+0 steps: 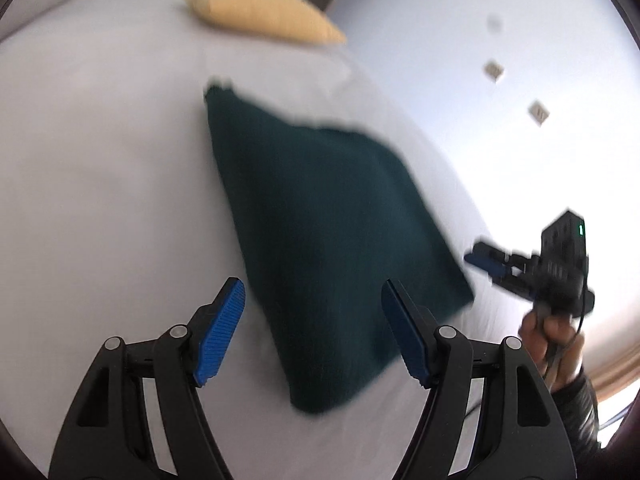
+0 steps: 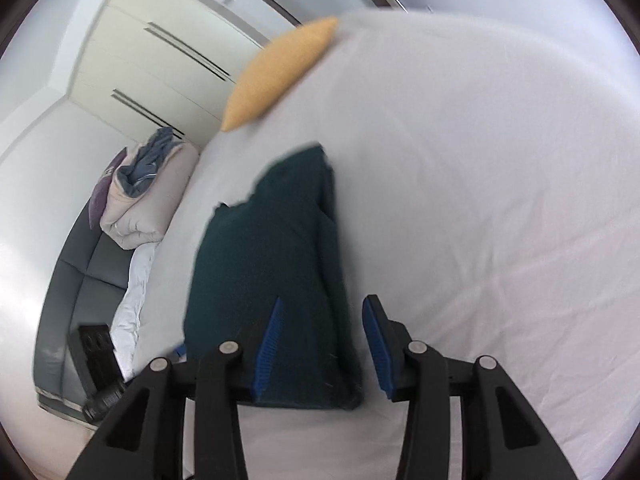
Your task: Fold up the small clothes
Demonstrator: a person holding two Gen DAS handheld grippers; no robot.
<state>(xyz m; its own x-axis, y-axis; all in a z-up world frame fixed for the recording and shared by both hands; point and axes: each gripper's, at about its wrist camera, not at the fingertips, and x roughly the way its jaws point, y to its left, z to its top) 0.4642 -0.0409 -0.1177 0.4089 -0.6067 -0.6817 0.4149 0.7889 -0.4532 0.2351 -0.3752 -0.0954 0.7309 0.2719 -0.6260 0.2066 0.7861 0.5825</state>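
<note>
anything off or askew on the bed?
Mostly tidy. The dark green folded garment lies flat on the white sheet, but its far end looks uneven, with layers not lined up. Both hand-held grippers are open, holding nothing. Frames are motion-blurred.

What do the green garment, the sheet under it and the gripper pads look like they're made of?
Green garment: seemingly a thick matte knit; faint ribbing, though blurred. Sheet: thin white woven fabric, fine creases, likely cotton. Left gripper pads: blue, ridged, probably rubber or plastic.

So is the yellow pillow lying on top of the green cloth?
No, the yellow pillow sits apart from the green cloth, farther up the bed.
</note>
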